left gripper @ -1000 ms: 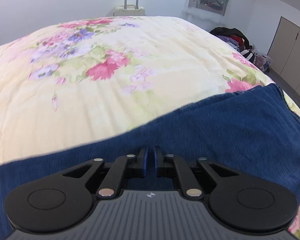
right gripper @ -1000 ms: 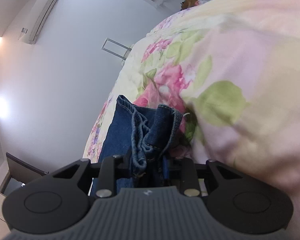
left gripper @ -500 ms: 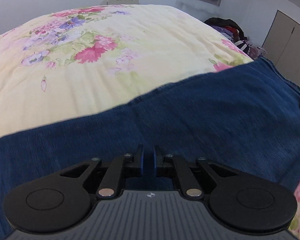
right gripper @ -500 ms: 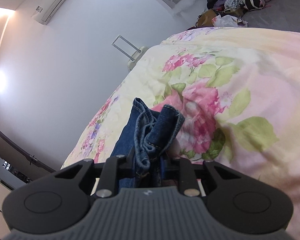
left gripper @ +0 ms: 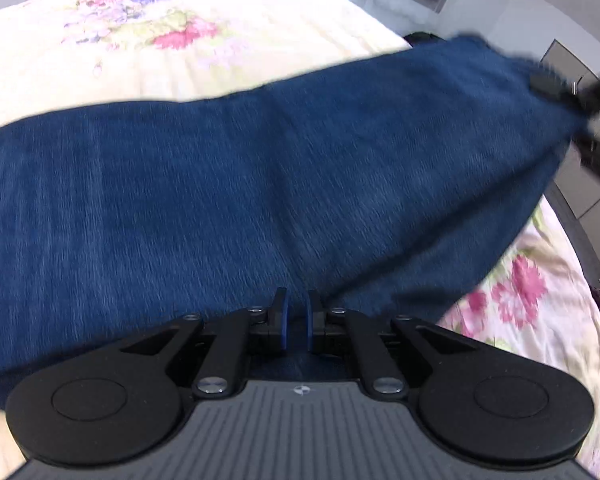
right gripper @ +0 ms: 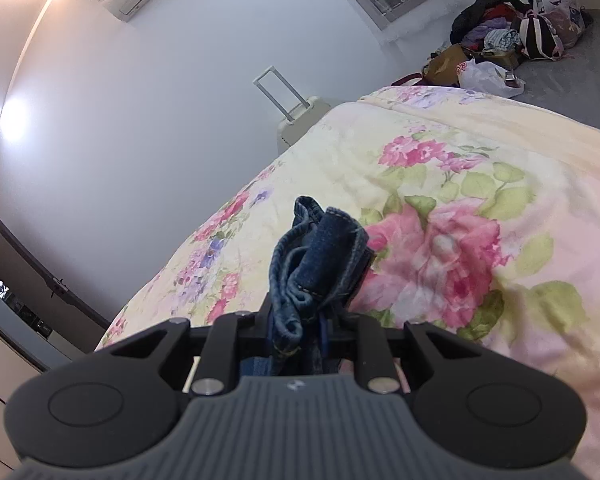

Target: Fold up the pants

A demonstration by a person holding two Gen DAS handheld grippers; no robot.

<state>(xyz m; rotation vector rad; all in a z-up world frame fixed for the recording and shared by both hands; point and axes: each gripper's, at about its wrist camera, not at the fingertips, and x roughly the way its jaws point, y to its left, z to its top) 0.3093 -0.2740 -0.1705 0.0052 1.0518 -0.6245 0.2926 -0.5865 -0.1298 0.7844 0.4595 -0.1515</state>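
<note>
Dark blue denim pants [left gripper: 260, 184] stretch across a floral quilt [left gripper: 140, 52] and fill most of the left wrist view. My left gripper [left gripper: 297, 312] is shut, its blue pads pinching the near edge of the denim. At the far right, a blurred dark shape, my right gripper [left gripper: 556, 88], holds the lifted end of the pants. In the right wrist view, my right gripper [right gripper: 300, 320] is shut on a bunched, stitched hem of the pants [right gripper: 324, 256], raised above the quilt [right gripper: 460, 200]. The rest of the pants is hidden behind that gripper.
A cream suitcase [right gripper: 300, 120] stands against the white wall past the bed. Clothes and bags [right gripper: 512, 44] are heaped on the grey floor. Wardrobe doors [left gripper: 596, 184] line the right side. A dark cabinet [right gripper: 32, 280] stands at the left.
The right gripper has risen with the hem, so the quilt now lies farther below it. In the left wrist view the denim has spread across more of the bed and its far end has lifted.
</note>
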